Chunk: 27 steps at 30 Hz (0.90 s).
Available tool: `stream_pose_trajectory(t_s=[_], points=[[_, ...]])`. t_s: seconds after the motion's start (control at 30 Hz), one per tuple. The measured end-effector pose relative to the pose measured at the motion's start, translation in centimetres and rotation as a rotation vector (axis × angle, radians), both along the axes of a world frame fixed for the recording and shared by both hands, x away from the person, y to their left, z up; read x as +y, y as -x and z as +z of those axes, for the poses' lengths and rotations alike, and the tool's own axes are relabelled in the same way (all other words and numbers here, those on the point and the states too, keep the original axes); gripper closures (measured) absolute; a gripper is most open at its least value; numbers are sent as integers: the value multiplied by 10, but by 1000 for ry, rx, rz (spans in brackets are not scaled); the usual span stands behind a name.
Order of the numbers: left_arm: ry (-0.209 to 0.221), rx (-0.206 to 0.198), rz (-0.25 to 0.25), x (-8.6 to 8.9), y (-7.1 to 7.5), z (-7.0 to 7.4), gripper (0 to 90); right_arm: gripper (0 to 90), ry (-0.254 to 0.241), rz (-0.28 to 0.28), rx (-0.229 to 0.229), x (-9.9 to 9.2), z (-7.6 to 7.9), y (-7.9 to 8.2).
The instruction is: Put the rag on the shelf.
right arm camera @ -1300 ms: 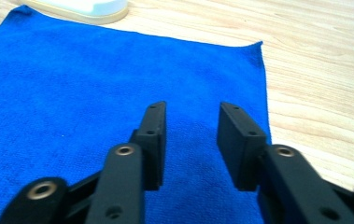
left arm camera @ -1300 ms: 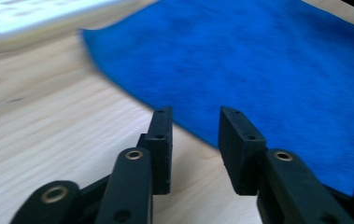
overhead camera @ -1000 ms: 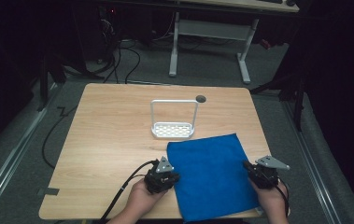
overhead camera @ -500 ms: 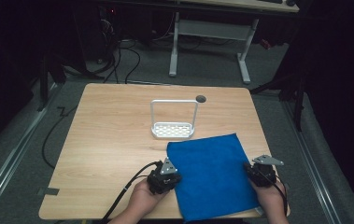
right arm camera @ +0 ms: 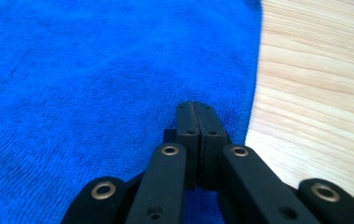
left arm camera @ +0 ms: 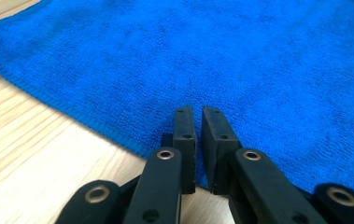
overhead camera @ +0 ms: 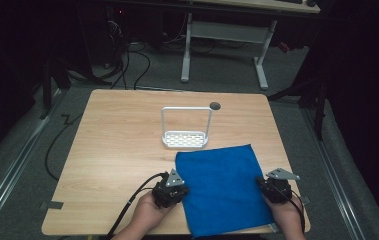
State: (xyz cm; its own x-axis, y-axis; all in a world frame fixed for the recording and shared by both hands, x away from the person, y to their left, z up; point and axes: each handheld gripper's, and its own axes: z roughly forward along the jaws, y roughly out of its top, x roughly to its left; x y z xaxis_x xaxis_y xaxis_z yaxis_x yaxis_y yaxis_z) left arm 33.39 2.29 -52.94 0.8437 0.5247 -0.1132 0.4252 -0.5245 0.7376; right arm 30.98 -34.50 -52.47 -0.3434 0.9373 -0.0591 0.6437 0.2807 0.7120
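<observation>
We see a blue cloth (overhead camera: 222,188) lying flat on the wooden table (overhead camera: 122,150), on the near right part of it, with its near edge reaching the table's front edge. All positions below are relative to that cloth. Just past its far edge stands a white wire rack (overhead camera: 186,131) with a perforated base and a tall hoop handle; whether the base touches the cloth we can't tell. A small dark round hole (overhead camera: 215,105) in the tabletop sits beyond the cloth, just right of the rack's handle. Left gripper (overhead camera: 172,190) sits at the cloth's left edge, held in a hand (overhead camera: 147,216), cable trailing off away from the cloth. In the left gripper view its jaws are over the cloth just inside the hemmed edge, with a narrow slit between the pads, so almost closed and pinching nothing we can see. Right gripper (overhead camera: 273,188) sits at the cloth's right edge. In the right gripper view its jaws are pressed fully together over the cloth near that edge; we see no fabric caught between them.
</observation>
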Motion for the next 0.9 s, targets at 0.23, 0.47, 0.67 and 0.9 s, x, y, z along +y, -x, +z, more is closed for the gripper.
stream_pose_trajectory(t_s=[0.23, 0.47, 0.67, 0.9], points=[[-12, 6, 22, 15, -2, 1, 847, 900, -12, 52, 10, 15, 0, 3], [-16, 18, 30, 27, -4, 2, 846, 876, -14, 70, -52, 28, 9, 1], [-18, 14, 33, 27, -5, 2, 846, 874, 5, 0, -69, 10, 16, -17], [-7, 19, 34, 28, -7, 1, 843, 880, -56, -42, -79, -12, 18, -6]])
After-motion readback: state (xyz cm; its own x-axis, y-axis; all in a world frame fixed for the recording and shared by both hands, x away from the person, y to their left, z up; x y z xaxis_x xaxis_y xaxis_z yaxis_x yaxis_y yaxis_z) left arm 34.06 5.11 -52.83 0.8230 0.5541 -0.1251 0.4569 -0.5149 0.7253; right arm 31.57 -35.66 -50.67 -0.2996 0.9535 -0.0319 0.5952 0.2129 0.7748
